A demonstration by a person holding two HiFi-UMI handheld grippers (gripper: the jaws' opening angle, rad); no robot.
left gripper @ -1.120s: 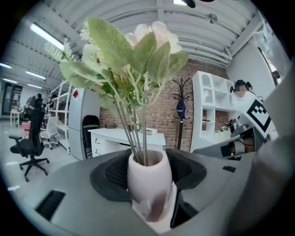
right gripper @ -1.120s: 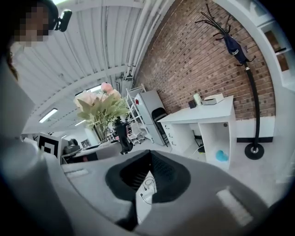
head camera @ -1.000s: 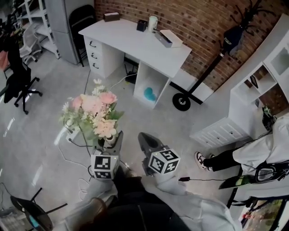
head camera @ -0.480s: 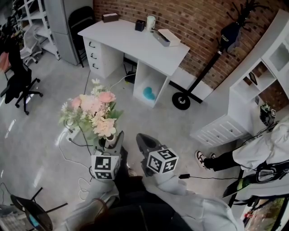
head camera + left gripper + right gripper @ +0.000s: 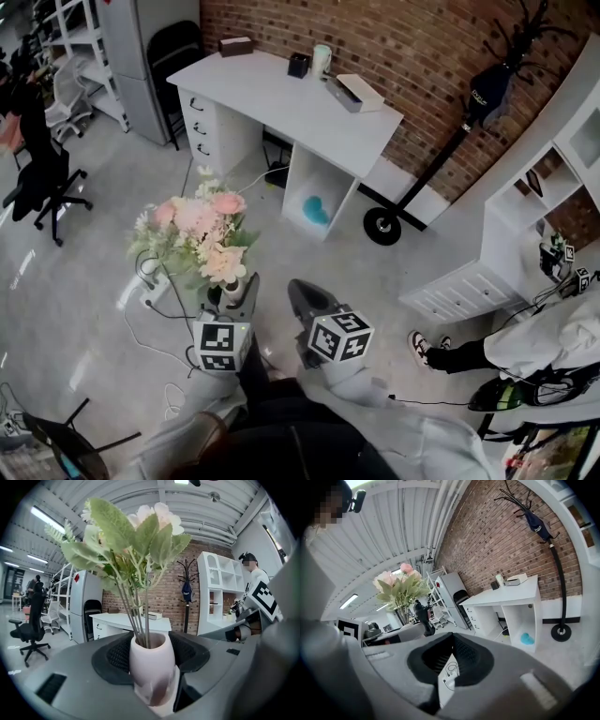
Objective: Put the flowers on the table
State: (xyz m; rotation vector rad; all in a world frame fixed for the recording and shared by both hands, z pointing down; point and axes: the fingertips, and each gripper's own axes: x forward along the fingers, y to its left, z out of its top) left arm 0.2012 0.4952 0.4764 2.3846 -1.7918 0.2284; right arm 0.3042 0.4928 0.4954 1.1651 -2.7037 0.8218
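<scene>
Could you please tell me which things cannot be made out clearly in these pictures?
Vase bottom: left gripper view, hidden by the jaws of the left gripper; head view, covered by the flowers.
Blue thing in the table's open compartment: head view, too small to identify.
Cup on the table: head view, too small for detail.
Person at right: head view, cut off by the edge.

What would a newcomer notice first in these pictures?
The pink and cream flowers stand out, in a pale vase clamped in the left gripper, above the floor. Beyond them a white desk stands against the brick wall.
</scene>
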